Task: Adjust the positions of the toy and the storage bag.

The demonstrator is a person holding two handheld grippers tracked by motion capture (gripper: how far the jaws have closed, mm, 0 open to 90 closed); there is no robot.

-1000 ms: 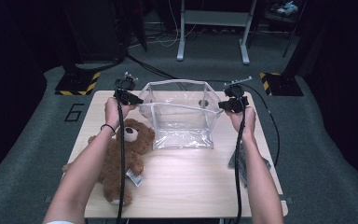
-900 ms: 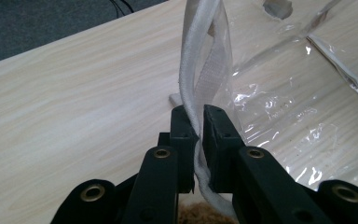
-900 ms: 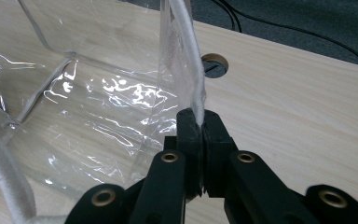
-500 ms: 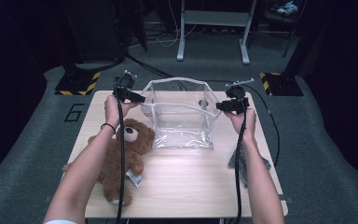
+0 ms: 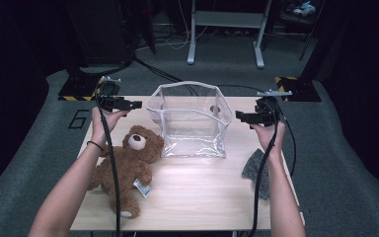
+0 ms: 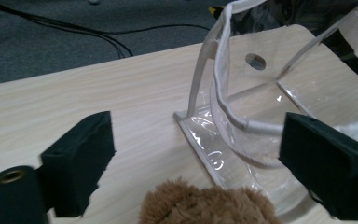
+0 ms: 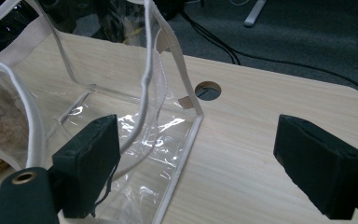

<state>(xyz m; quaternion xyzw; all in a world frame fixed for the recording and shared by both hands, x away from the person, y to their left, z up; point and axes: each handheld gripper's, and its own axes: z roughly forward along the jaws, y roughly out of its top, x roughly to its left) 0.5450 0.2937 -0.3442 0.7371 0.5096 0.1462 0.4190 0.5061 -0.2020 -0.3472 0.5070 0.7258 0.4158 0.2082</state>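
A clear plastic bag [image 5: 190, 123] with white trim stands open at the middle of the wooden table [image 5: 202, 197]. A brown teddy bear [image 5: 128, 163] lies on its back to the bag's left. My left gripper [image 5: 134, 104] hovers left of the bag's rim. Its jaws have just been opening and press on nothing. The left gripper [image 6: 198, 140] looks over the bear's head [image 6: 205, 205] at the bag [image 6: 242, 116]. My right gripper [image 5: 240, 117] hangs just right of the bag, its jaws also just opened. The right gripper [image 7: 200, 135] faces the bag's corner seam [image 7: 177, 154].
A grey cloth [image 5: 256, 170] lies by the right forearm near the table's right edge. A round cable hole [image 7: 208, 90] is in the tabletop behind the bag. Black cables trail from both grippers along the forearms. Dark floor and a metal stand lie beyond the table.
Both grippers were at the bag's rim, left and right. They have spread their jaws and drawn outward, away from the bag. The bag stays standing open.
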